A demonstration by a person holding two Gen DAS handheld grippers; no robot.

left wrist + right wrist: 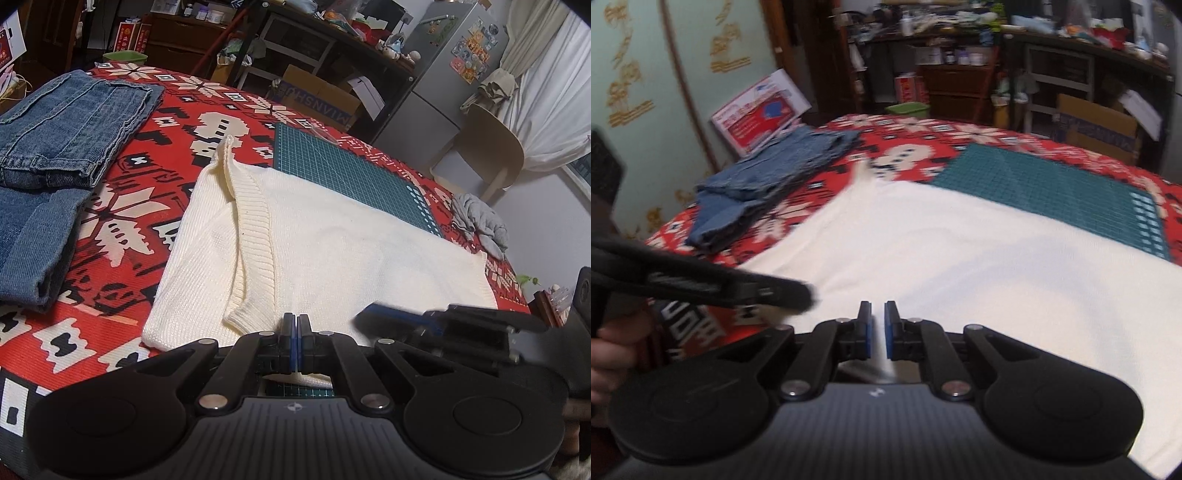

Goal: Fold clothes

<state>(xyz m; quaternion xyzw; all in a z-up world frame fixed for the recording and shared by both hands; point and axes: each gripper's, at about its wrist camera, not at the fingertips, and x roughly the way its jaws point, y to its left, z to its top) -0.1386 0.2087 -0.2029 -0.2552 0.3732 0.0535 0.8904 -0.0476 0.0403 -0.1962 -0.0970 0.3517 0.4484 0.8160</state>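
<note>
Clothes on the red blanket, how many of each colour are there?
Blue: 1, the folded jeans
Cream white: 1, the knit sweater
Grey: 1, the crumpled garment
Total: 3

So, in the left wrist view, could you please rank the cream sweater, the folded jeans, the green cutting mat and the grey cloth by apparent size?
1. cream sweater
2. folded jeans
3. green cutting mat, partly covered by the sweater and farther off, so its true rank is unsure
4. grey cloth
</note>
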